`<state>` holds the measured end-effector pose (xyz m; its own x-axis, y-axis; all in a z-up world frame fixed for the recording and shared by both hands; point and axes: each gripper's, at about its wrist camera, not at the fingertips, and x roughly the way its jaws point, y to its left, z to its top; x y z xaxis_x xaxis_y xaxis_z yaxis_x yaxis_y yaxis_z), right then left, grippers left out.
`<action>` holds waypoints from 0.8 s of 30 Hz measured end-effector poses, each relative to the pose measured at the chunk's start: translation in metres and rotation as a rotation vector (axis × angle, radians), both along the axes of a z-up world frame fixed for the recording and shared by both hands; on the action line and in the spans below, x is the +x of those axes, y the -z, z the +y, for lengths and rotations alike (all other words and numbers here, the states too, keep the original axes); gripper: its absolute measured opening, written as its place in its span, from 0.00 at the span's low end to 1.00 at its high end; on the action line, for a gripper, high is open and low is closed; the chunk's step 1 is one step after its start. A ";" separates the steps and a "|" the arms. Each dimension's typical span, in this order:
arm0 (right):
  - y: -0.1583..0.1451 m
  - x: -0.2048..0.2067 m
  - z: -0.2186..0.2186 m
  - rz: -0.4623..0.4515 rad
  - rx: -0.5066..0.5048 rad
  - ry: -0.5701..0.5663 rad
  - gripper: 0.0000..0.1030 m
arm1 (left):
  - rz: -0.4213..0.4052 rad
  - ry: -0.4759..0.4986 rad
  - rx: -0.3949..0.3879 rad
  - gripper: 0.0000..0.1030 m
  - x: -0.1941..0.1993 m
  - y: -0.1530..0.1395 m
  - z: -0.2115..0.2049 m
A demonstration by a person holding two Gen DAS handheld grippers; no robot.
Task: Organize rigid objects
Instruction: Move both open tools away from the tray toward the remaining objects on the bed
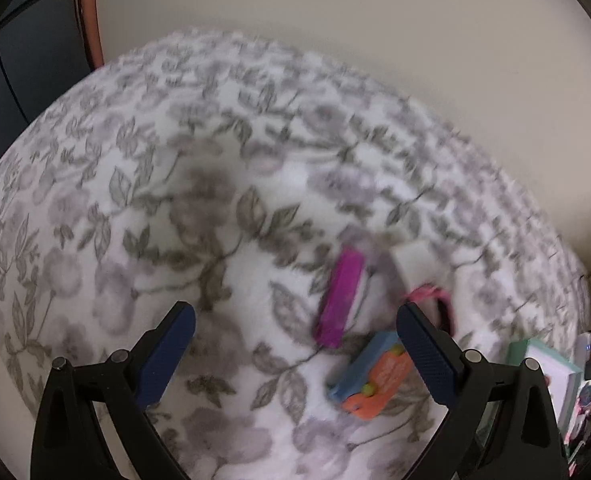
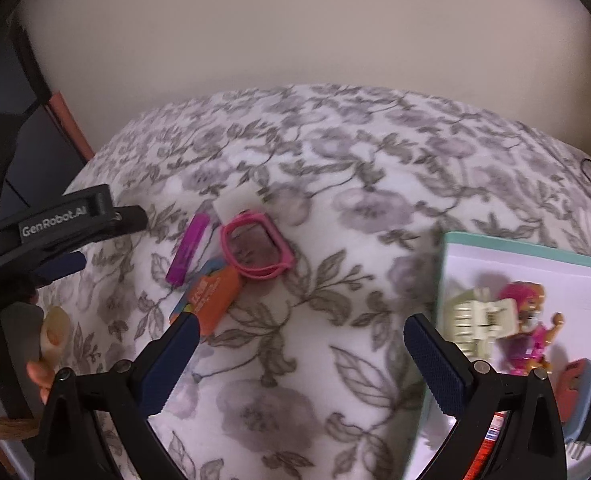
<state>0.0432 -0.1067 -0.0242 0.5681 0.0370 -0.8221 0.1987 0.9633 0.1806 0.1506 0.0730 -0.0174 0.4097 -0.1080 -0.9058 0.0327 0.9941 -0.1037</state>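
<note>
Left claw (image 1: 295, 316): spread wide, holding nothing, hanging over the flowered bed cover (image 1: 215, 184)
Right claw (image 2: 301, 328): also spread wide and empty, above the same bed
Step in hand: likely the reach for the next loose piece, nothing gripped yet by either side
Nearest piece: orange and blue card pack (image 1: 371, 380), lying flat just beside the left claw's right finger (image 1: 427, 356)
Next out: purple bar (image 1: 341, 298), flat on the cover, just beyond the pack
Beyond that: pink glasses (image 2: 255, 246), with a white block (image 2: 235, 204) touching or nearly touching the far rim
Next move: probably lower the left claw square over one piece, narrow onto its short sides, then carry toward the tray; soft bedding may let a thin piece sink or tilt
Only in right view: white tray with teal rim (image 2: 523, 246) holding a cream toy (image 2: 475, 316) and a pink figure (image 2: 529, 326); glasses sharp and whole
Only in left view: little extra; blurred, glasses half hidden behind the finger, tray only a sliver at the edge
</note>
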 end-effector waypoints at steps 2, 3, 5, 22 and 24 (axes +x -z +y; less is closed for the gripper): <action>0.007 0.007 0.009 0.020 -0.017 -0.033 1.00 | 0.046 -0.007 0.035 0.98 0.001 0.008 0.003; 0.010 0.010 0.014 0.031 -0.026 -0.051 1.00 | 0.063 -0.013 0.048 0.98 0.003 0.013 0.005; 0.017 0.013 0.022 0.049 -0.024 -0.076 1.00 | 0.087 -0.024 0.056 0.98 0.004 0.018 0.010; 0.054 0.039 0.065 0.111 -0.117 -0.211 1.00 | 0.181 -0.105 0.047 0.98 0.011 0.031 0.047; 0.055 0.046 0.068 0.100 -0.127 -0.228 1.00 | 0.186 -0.105 0.039 0.98 0.014 0.033 0.049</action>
<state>0.0891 -0.0383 -0.0794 0.4726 0.0476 -0.8800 -0.0152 0.9988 0.0459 0.1648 0.1222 -0.0506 0.2423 -0.0368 -0.9695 -0.0873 0.9944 -0.0595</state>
